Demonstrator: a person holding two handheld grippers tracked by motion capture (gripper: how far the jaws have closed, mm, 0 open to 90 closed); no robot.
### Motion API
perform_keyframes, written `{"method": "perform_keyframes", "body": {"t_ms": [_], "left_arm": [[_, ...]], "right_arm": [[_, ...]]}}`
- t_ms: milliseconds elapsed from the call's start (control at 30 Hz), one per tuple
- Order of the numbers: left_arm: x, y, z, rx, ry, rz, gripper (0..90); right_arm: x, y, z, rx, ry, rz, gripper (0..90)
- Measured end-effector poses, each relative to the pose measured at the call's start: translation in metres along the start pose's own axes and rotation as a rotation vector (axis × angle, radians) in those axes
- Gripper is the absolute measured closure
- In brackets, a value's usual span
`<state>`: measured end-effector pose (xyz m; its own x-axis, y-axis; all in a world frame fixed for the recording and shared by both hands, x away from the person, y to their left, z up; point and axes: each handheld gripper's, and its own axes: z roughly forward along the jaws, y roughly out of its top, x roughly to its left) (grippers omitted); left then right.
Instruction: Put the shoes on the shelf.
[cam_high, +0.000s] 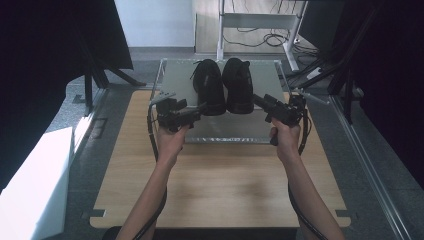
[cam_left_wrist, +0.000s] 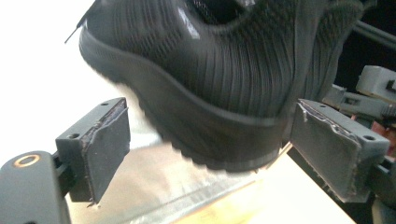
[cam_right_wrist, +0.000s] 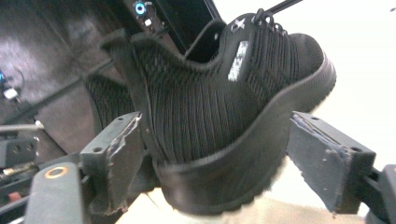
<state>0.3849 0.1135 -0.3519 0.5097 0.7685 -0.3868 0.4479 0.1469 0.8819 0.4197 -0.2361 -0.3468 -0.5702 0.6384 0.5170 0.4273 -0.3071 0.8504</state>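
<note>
Left hand-held gripper (cam_high: 200, 109): jaws spread, one on each side of the heel of the left black knit sneaker (cam_high: 208, 86); in the left gripper view the pads (cam_left_wrist: 108, 144) stand clear of the sole. Right hand-held gripper (cam_high: 260, 101): jaws spread around the heel of the right black knit sneaker (cam_high: 238, 84), with gaps on both sides. Both sneakers stand side by side, toes pointing away from the person, on a metal tray (cam_high: 225, 131). The tray rests on the far end of the wooden counter (cam_high: 220, 185).
</note>
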Motion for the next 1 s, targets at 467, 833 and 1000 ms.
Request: {"method": "perform_keyframes", "body": {"t_ms": [467, 833, 1000], "left_arm": [[-0.004, -0.040, -0.008, 0.105, 0.063, 0.107, 0.0], [-0.002, -0.071, -0.008, 0.175, 0.078, 0.140, 0.0], [-0.003, -0.084, -0.014, 0.199, 0.083, 0.161, 0.0]], "right_arm": [[0.001, -0.039, -0.011, 0.088, 0.001, -0.095, 14.0], [0.003, -0.067, -0.018, 0.169, -0.005, -0.159, 13.5], [0.001, -0.080, -0.022, 0.216, -0.026, -0.181, 13.5]]}}
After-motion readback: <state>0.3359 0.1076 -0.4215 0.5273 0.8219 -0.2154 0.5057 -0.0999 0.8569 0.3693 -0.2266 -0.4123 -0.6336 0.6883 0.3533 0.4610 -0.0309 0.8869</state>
